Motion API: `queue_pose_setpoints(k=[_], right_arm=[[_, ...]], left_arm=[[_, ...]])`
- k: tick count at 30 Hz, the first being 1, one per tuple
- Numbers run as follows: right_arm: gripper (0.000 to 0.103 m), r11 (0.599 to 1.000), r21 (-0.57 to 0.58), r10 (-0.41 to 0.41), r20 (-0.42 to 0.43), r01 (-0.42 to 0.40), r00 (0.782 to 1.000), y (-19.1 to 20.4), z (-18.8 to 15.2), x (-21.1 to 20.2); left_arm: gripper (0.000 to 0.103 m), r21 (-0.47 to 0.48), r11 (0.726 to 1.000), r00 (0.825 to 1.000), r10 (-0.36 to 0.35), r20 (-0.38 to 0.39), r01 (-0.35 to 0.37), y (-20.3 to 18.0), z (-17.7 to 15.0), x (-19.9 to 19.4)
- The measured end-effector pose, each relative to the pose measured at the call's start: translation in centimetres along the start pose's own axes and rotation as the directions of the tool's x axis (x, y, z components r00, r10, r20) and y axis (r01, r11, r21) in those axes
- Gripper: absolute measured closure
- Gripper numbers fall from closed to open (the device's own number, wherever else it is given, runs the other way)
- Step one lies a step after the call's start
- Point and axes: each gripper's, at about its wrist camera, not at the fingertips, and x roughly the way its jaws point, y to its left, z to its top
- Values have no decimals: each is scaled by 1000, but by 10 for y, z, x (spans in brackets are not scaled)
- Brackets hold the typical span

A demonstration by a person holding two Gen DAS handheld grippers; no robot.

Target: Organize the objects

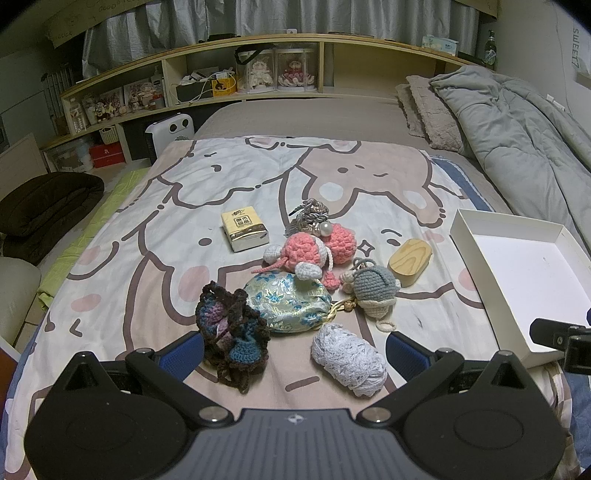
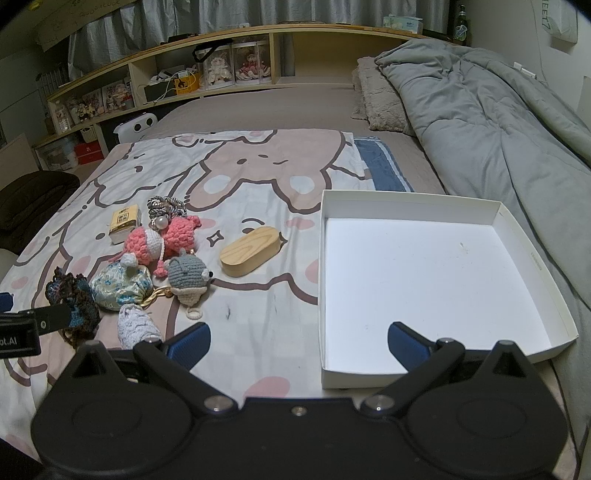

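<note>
We see our left gripper (image 1: 293, 352) fingers spread wide, holding nothing. Our right gripper (image 2: 299, 343) fingers gape too, over the white box (image 2: 532, 258) edge

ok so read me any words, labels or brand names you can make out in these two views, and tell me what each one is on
"SWEET", sideways and cut off at the frame edge: white wall hanging at the upper right.
"ol.AI", partly cut off: black body of the left gripper seen in the right wrist view.
Chinese characters, too small to read: yellow tissue pack.
Handwriting on brown cardboard above the curtains: too blurred.
Teal tissue box print: too small.
</note>
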Motion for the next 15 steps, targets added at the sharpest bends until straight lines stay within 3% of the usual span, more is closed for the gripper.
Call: queue_pose_setpoints(k=[15], right_arm=[[0, 1000, 17, 15, 26, -15, 1000, -3, 3, -3]], left_arm=[[0, -5, 1000, 1000, -17, -1, 17, 1, 3, -3]])
